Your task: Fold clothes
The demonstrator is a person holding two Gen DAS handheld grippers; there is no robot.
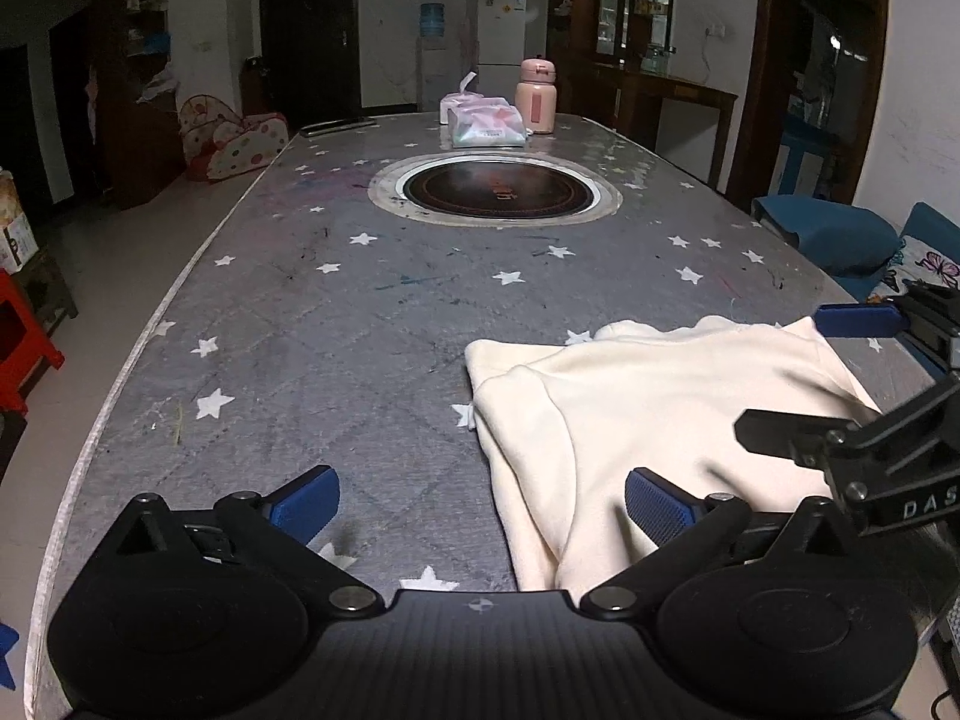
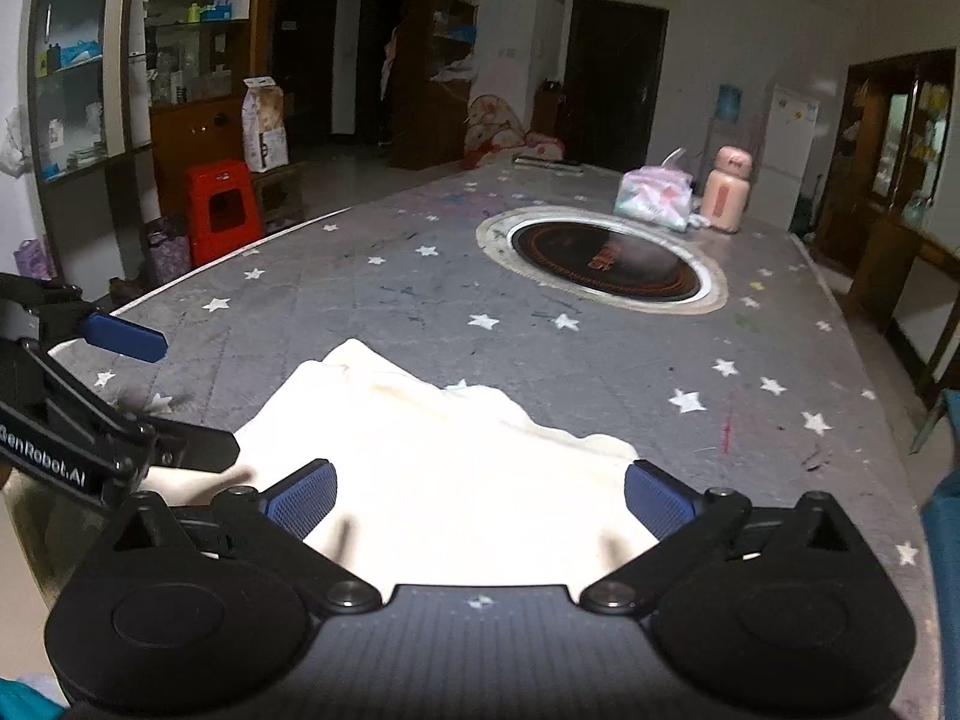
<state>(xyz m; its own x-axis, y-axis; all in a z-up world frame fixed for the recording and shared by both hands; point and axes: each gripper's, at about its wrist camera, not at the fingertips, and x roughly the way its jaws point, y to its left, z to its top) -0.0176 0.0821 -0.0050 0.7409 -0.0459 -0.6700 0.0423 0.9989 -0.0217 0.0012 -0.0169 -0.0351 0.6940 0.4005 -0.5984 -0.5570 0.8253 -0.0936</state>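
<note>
A cream garment (image 1: 648, 414) lies partly folded on the near end of the grey star-patterned table (image 1: 336, 324). My left gripper (image 1: 480, 501) is open, its right finger over the garment's left edge, its left finger over bare table. My right gripper (image 2: 480, 495) is open and hovers over the garment (image 2: 444, 468), holding nothing. In the left wrist view the right gripper (image 1: 840, 372) shows at the right edge above the cloth. In the right wrist view the left gripper (image 2: 156, 396) shows at the left edge.
A round inset cooktop (image 1: 495, 189) sits mid-table. Tissue packs (image 1: 486, 120) and a pink bottle (image 1: 537, 96) stand at the far end. A red stool (image 2: 222, 210) stands left of the table, and blue cushioned seats (image 1: 834, 240) are on the right.
</note>
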